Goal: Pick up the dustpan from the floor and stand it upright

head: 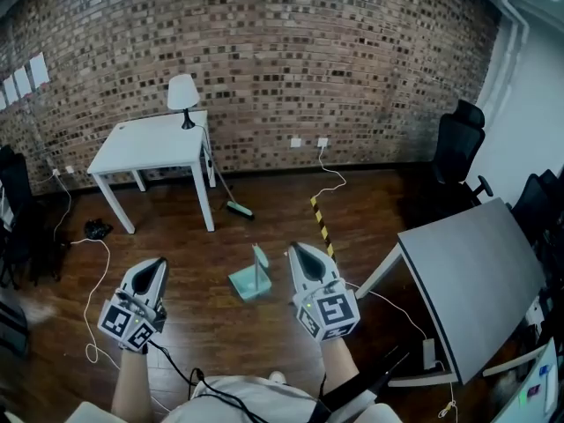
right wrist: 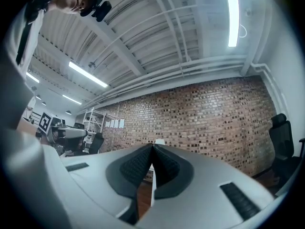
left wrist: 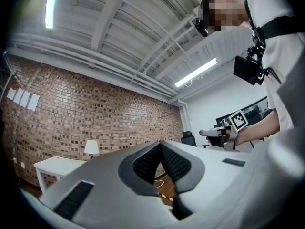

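**Head view.** The teal dustpan (head: 247,282) sits on the dark wooden floor (head: 176,236) at lower centre of the frame, between the two grippers. The right gripper (head: 298,250) is just to its right, with its tip level with the top of the handle. The left gripper (head: 157,265) is well apart from it at lower left. The right hand is therefore judged the nearer one for the reach. The thin handle rises up-frame from the pan, roughly parallel to the right gripper's own line. From this steep angle it cannot be told whether the handle lies flat or already stands. A broom (head: 238,208) leans by the white table (head: 150,144) further up the frame.

**Left gripper view.** The left gripper (left wrist: 160,144) has its ribbed pads pressed tip to tip, with nothing between them. It points at the brick wall, not at the floor. A teal speck (left wrist: 167,207) shows through the gap below the pads and is probably the dustpan, low and ahead.

**Right gripper view.** The right gripper (right wrist: 152,148) is likewise closed and empty, and it also aims at the wall. A pale vertical sliver shows in the gap under the pads. It is too narrow to identify.
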`<state>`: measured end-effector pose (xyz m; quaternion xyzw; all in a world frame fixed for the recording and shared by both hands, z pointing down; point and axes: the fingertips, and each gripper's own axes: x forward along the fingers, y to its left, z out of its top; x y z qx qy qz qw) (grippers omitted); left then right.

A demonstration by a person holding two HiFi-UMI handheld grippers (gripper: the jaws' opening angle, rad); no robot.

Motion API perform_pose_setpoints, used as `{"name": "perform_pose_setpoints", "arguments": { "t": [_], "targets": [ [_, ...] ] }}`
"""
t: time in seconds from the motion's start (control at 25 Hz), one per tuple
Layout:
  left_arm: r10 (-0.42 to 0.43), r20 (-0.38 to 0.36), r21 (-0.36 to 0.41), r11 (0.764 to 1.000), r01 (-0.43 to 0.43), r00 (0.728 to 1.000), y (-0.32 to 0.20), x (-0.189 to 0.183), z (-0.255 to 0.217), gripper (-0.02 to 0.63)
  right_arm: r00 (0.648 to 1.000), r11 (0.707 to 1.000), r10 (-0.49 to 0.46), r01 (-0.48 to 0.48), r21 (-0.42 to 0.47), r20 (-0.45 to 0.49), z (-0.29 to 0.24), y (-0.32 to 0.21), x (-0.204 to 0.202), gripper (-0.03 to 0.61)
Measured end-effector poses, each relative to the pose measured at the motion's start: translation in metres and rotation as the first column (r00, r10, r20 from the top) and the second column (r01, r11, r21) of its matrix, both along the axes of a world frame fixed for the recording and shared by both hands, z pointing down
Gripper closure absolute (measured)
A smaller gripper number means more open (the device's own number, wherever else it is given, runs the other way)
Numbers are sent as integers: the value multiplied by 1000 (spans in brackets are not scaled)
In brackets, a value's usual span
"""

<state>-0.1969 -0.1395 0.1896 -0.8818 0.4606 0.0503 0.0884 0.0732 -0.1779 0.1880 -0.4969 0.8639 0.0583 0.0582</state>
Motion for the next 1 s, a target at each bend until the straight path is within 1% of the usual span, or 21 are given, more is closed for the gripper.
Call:
{"name": "perform_pose_setpoints", "arguments": {
  "t": [0.16,0.32,0.44,0.56,0.72,0.8,0.88,1.0],
  "targets": [
    [0,16,12,1000,0,1000,9,1,-3,623,1000,1000,-5,5,12,-6,-9,7,-4,598],
    [6,21,12,1000,-6,1000,17,-6,-7,623,1000,1000,2,-2,16,1,-14,15,-16,598],
    [19,-3,-3,1000,-19,1000,24,-16,-8,623,1000,1000,8,-8,9,8,-13,26,-27,598],
    [39,-11,-25,999,-39,999,30,-19,-4,623,1000,1000,26,-26,-1,-6,-13,40,-31,598],
    [69,-26,-78,994,-71,997,43,-14,17,623,996,997,70,-71,-25,-51,-3,68,-22,598],
    [68,-32,-86,994,-70,997,46,-12,26,623,995,996,82,-84,-30,-56,3,77,-17,598],
    [64,-37,-93,993,-67,997,59,-7,34,623,994,995,90,-92,-49,-57,11,94,-7,598],
    [56,-9,-88,994,-57,998,78,1,39,623,993,991,107,-110,-72,-46,17,117,11,598]
  ]
}}
